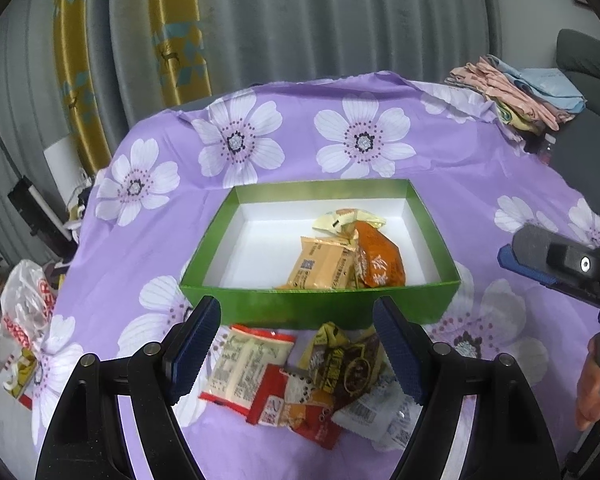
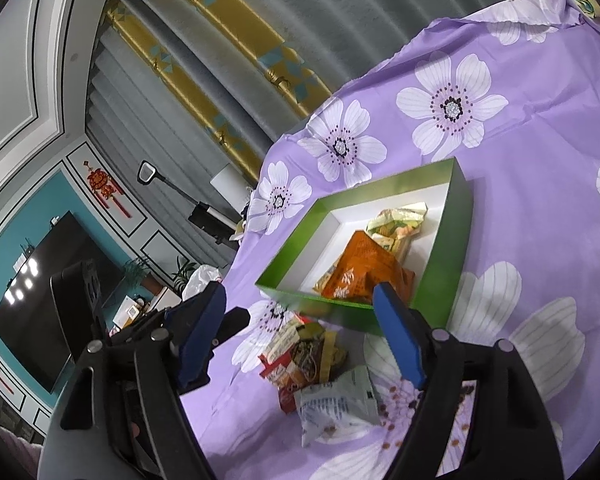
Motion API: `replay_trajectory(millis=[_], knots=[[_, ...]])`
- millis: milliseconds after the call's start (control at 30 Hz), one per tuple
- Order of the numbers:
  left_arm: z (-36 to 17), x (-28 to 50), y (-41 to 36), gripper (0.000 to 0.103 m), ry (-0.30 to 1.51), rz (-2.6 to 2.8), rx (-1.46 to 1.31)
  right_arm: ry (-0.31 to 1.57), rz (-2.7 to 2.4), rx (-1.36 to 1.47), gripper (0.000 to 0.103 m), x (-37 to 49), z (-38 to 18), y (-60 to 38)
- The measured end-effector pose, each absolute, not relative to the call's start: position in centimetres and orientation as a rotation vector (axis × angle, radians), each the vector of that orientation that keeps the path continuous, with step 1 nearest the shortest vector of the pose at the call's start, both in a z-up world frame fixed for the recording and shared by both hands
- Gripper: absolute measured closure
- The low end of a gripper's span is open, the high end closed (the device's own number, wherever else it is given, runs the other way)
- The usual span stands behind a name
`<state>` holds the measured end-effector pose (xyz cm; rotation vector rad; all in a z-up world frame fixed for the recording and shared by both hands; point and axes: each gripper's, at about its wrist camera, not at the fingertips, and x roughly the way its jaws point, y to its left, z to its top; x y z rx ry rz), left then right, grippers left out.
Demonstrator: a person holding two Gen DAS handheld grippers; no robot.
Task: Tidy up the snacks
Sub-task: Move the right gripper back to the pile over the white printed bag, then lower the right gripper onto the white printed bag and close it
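A green box (image 1: 320, 308) with a white floor sits mid-table and holds an orange packet (image 1: 380, 260), a tan packet (image 1: 324, 264) and a pale yellow one (image 1: 348, 220). In front of its near wall lies a loose pile of snack packets (image 1: 300, 380). My left gripper (image 1: 297, 350) hovers open above that pile, pads apart and nothing pressed between them. In the right wrist view, my right gripper (image 2: 300, 338) is open too, above the same pile (image 2: 312, 360) and a white packet (image 2: 336, 400), near the box (image 2: 444, 256). It also shows at the left wrist view's right edge (image 1: 556, 264).
A purple flowered cloth (image 1: 460, 168) covers the table. Folded fabrics (image 1: 516, 92) lie at the back right corner. A white plastic bag (image 1: 28, 312) sits at the left edge. Curtains hang behind the table, and a dark TV (image 2: 40, 300) is on the far wall.
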<state>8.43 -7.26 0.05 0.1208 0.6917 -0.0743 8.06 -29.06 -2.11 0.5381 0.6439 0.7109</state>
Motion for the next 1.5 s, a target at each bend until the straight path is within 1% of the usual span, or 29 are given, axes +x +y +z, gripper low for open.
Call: replay_trajectory(millis=[133,200,233,267,533,733,833,1000,1267,1500], knots=[[-0.4,7.8,-6.2,0.024,0.735,-0.112,0.037,0.668,0.711,0.501,0.018,6.6,-2.7,-29.8],[-1.3,7.6,-5.0,0.015,0.787,-0.142,-0.049,0.683,0.700,0.485,0.016,6.1,-3.1,-30.3],[-1.6,7.3,-4.6,0.009,0.798,-0.148,-0.076,0.693,0.693,0.477,0.016,5.9,-3.3,-30.5],[-2.1,7.1,-4.1,0.008,0.811,-0.153,-0.109,0.704,0.686,0.469,0.016,5.7,-3.6,-30.6],[-5.6,5.5,-2.5,0.008,0.938,-0.258,-0.351,0.825,0.678,0.295,0.015,4.7,-6.6,-28.1],[-6.2,5.0,-4.6,0.008,0.949,-0.290,-0.327,0.844,0.706,0.146,0.017,4.6,-7.8,-26.0],[-6.0,5.1,-5.6,0.008,0.938,-0.283,-0.275,0.856,0.706,0.165,0.018,5.1,-8.2,-26.4],[-6.3,5.2,-5.9,0.008,0.938,-0.288,-0.261,0.861,0.712,0.204,0.019,5.4,-8.5,-26.5],[-7.2,5.9,-5.7,0.008,0.966,-0.273,-0.271,0.898,0.731,0.162,0.019,5.8,-9.5,-25.1],[-7.8,6.4,-5.6,0.008,0.988,-0.263,-0.283,0.919,0.759,0.140,0.023,6.3,-10.2,-24.1]])
